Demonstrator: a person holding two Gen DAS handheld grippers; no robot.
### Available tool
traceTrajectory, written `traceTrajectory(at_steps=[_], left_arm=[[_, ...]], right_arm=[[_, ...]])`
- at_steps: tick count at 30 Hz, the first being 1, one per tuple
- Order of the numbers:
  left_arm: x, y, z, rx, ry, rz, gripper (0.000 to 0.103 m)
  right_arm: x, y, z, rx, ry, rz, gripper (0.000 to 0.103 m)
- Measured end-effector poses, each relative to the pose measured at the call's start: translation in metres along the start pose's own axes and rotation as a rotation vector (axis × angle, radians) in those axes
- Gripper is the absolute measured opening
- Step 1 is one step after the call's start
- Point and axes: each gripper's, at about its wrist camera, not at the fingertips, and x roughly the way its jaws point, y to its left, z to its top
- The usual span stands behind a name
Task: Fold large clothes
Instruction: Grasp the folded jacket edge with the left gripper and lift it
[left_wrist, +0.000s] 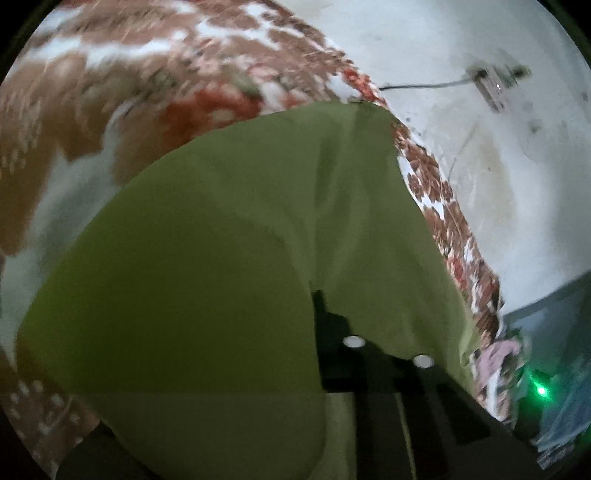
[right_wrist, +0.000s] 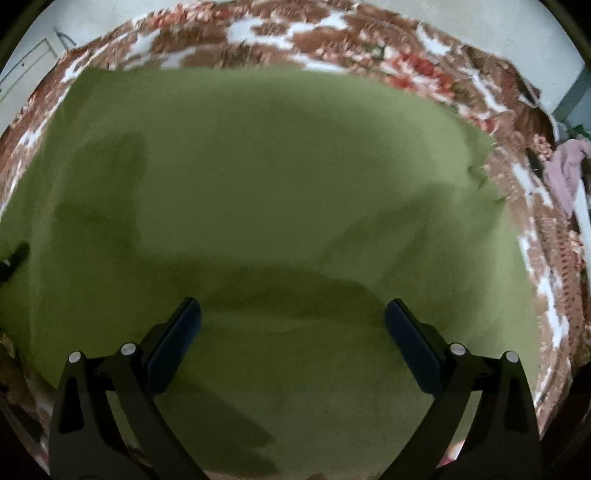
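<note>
A large olive-green cloth (right_wrist: 280, 177) lies spread over a floral bed cover (right_wrist: 332, 33). In the left wrist view the green cloth (left_wrist: 207, 258) rises in a fold and drapes over my left gripper (left_wrist: 327, 306). Its black fingers stand close together with the fabric pinched between them, and one finger is hidden under the cloth. My right gripper (right_wrist: 293, 308) hovers over the near part of the cloth. It is open, with blue pads (right_wrist: 177, 339) wide apart and only flat fabric below. A dark tip (right_wrist: 14, 254) rests on the cloth at the left edge of the right wrist view.
The brown, white and red floral bed cover (left_wrist: 122, 85) extends beyond the cloth on all sides. A pale floor (left_wrist: 461, 155) with a cable and a power strip (left_wrist: 493, 85) lies to the right. A pink garment (right_wrist: 565, 166) hangs off the bed's right side, near a green light (left_wrist: 541, 390).
</note>
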Motion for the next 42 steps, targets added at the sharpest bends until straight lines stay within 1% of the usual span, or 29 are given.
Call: traceTrajectory(at_steps=[2, 5, 7, 9, 11, 12, 13, 15, 17, 19, 21, 22, 24, 25, 26, 27, 28, 29, 31, 32, 34, 35, 36, 37, 38, 40, 42], left_arm=[[-0.01, -0.02, 0.004, 0.054, -0.027, 0.034, 0.007], [-0.025, -0.049, 0.011, 0.088, -0.066, 0.051, 0.007], [-0.03, -0.066, 0.013, 0.101, -0.09, 0.066, 0.007], [-0.036, -0.081, 0.013, 0.109, -0.111, 0.069, 0.007], [-0.044, -0.094, 0.012, 0.124, -0.135, 0.072, 0.007], [-0.046, -0.1, 0.011, 0.128, -0.141, 0.069, 0.007], [-0.048, -0.107, 0.01, 0.131, -0.146, 0.067, 0.006], [-0.053, -0.125, 0.006, 0.148, -0.155, 0.063, 0.006], [-0.059, -0.143, 0.002, 0.174, -0.164, 0.06, 0.006], [-0.063, -0.168, -0.003, 0.225, -0.169, 0.059, 0.006], [-0.067, -0.203, -0.012, 0.323, -0.19, 0.066, 0.006], [-0.068, -0.215, -0.015, 0.358, -0.197, 0.074, 0.006], [-0.069, -0.248, -0.025, 0.436, -0.218, 0.076, 0.006], [-0.069, -0.26, -0.029, 0.463, -0.223, 0.085, 0.006], [-0.068, -0.275, -0.034, 0.501, -0.229, 0.099, 0.006], [-0.064, -0.294, -0.042, 0.553, -0.228, 0.11, 0.006], [-0.062, -0.306, -0.049, 0.588, -0.231, 0.122, 0.006], [-0.057, -0.324, -0.06, 0.644, -0.232, 0.14, 0.006], [-0.049, -0.349, -0.08, 0.736, -0.234, 0.165, 0.006], [-0.044, -0.363, -0.093, 0.799, -0.232, 0.191, 0.006], [-0.024, -0.393, -0.132, 0.983, -0.223, 0.268, 0.006], [-0.012, -0.407, -0.157, 1.108, -0.235, 0.332, 0.006], [0.0, -0.416, -0.18, 1.215, -0.247, 0.39, 0.006], [0.021, -0.424, -0.213, 1.361, -0.239, 0.46, 0.006], [0.044, -0.426, -0.246, 1.477, -0.217, 0.508, 0.006], [0.082, -0.424, -0.297, 1.641, -0.132, 0.571, 0.007], [0.115, -0.407, -0.347, 1.775, -0.048, 0.584, 0.007]], right_arm=[[0.009, 0.001, -0.002, -0.014, -0.015, 0.003, 0.098], [0.016, 0.001, -0.002, -0.042, -0.021, 0.009, 0.098], [0.005, -0.009, 0.001, -0.051, -0.003, 0.028, 0.098], [-0.011, -0.024, -0.002, -0.026, -0.018, 0.037, 0.098], [-0.016, -0.034, -0.009, -0.015, 0.008, 0.063, 0.098], [-0.011, -0.034, -0.014, -0.017, 0.044, 0.082, 0.098], [-0.005, -0.033, -0.019, -0.007, 0.059, 0.1, 0.098], [0.001, -0.027, -0.025, -0.015, 0.033, 0.085, 0.099], [0.007, -0.017, -0.027, -0.053, 0.01, 0.055, 0.099], [0.01, -0.017, -0.026, -0.059, 0.017, 0.053, 0.099], [0.012, -0.018, -0.024, -0.064, 0.034, 0.071, 0.099], [0.01, -0.022, -0.022, -0.069, 0.04, 0.094, 0.099], [0.003, -0.034, -0.021, -0.063, 0.046, 0.168, 0.099], [-0.003, -0.045, -0.021, -0.045, 0.042, 0.213, 0.098], [-0.009, -0.056, -0.022, -0.024, 0.038, 0.235, 0.098], [-0.019, -0.075, -0.023, 0.012, 0.028, 0.26, 0.098], [-0.029, -0.094, -0.024, 0.042, 0.017, 0.276, 0.098], [-0.037, -0.109, -0.025, 0.066, 0.005, 0.283, 0.098], [-0.054, -0.158, -0.029, 0.144, -0.018, 0.302, 0.098], [-0.06, -0.186, -0.032, 0.19, -0.022, 0.31, 0.098], [-0.067, -0.238, -0.035, 0.262, -0.024, 0.302, 0.098], [-0.069, -0.254, -0.038, 0.28, -0.024, 0.291, 0.098], [-0.07, -0.279, -0.041, 0.289, -0.033, 0.253, 0.098], [-0.069, -0.293, -0.047, 0.288, -0.036, 0.217, 0.098], [-0.062, -0.312, -0.053, 0.29, -0.013, 0.18, 0.098], [-0.05, -0.335, -0.06, 0.319, 0.025, 0.178, 0.098], [-0.041, -0.359, -0.075, 0.353, 0.057, 0.16, 0.098]])
